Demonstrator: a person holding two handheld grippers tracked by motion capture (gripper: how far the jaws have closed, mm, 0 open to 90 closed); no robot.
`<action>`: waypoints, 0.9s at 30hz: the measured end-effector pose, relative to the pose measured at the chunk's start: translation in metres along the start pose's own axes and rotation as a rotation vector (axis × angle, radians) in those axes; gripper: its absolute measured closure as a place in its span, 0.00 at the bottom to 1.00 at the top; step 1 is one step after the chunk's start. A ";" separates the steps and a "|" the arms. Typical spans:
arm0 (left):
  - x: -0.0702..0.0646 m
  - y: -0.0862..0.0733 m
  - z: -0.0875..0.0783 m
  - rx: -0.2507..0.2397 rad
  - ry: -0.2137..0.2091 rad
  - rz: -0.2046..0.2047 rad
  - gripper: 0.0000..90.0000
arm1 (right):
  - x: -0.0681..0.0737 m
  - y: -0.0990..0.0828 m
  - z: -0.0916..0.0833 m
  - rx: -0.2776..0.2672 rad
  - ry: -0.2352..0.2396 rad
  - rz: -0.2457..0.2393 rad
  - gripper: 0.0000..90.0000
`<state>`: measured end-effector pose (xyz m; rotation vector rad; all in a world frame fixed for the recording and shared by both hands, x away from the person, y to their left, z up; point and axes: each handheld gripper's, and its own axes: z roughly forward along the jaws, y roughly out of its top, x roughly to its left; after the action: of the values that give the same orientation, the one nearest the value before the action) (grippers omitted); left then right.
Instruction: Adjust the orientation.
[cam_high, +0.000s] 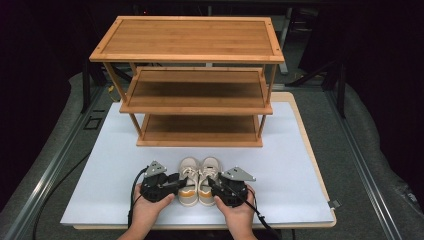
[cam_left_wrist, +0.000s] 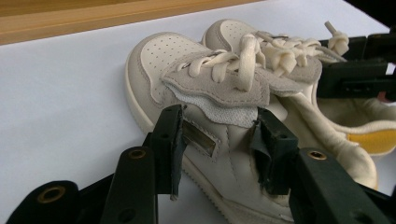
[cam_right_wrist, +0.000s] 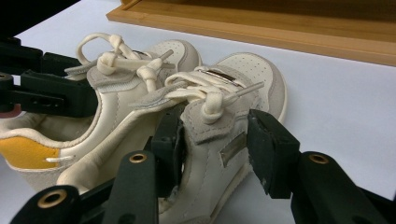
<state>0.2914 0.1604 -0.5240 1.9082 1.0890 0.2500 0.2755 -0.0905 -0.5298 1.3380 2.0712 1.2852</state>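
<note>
A pair of small cream shoes with yellow insoles stands side by side near the front of the white board, toes toward the rack. The left shoe has my left gripper at its outer side. The jaws stand apart, and the side wall with its metal tag sits between their tips without being pinched. My right gripper mirrors this at the outer side of the right shoe, its jaws also wide. Each gripper is held in one hand.
A three-tier bamboo shoe rack stands behind the shoes with all its shelves bare; its bottom board lies a short way past the toes. The white board has free room to the left and right of the shoes.
</note>
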 end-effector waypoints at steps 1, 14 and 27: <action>0.000 0.000 0.000 0.000 0.002 0.002 0.64 | 0.000 0.000 0.001 0.001 -0.002 -0.006 0.63; -0.005 -0.005 0.000 -0.029 0.034 -0.065 0.58 | 0.000 0.000 -0.009 0.030 -0.002 0.031 0.60; -0.006 -0.012 0.005 -0.071 0.052 -0.131 0.59 | 0.002 -0.003 -0.004 0.033 -0.017 0.133 0.63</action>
<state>0.2834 0.1553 -0.5352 1.7689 1.2184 0.2619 0.2704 -0.0905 -0.5297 1.5189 2.0294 1.2931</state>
